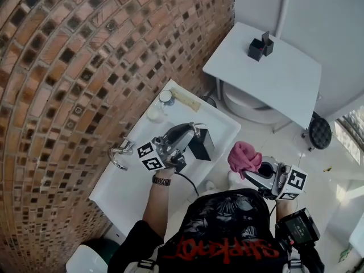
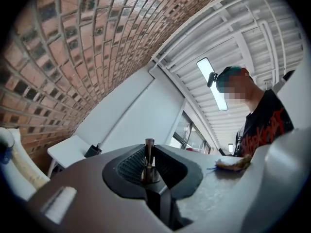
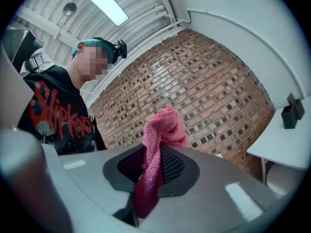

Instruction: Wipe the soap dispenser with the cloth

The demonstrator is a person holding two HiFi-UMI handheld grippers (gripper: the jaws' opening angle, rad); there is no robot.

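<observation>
1. Black square soap dispenser with a metal pump (image 1: 201, 144), held in the air over the white washbasin (image 1: 128, 193), near its outer edge and just off the brown brick wall (image 1: 68, 67).
2. Gripped at its top end by the left gripper (image 2: 148, 155), fingers closed on it, metal pump showing between the pads.
3. Probably rigid and smooth, slippery if soapy, bottom-heavy if full. Best taken near the top or across the flat sides, without pressing the pump head.
4. Pink fluffy cloth (image 3: 160, 130), pinched in the closed fingers of the right gripper (image 3: 154, 171), bunched above the tips and clear of the dispenser. Soft, light, easy to fold round corners.
5. Open air between the two grippers for the wipe. Worth watching: washbasin rim, chrome tap (image 1: 119, 153) and brickwork on the wall side. White table (image 1: 273, 78) well apart beyond.
</observation>
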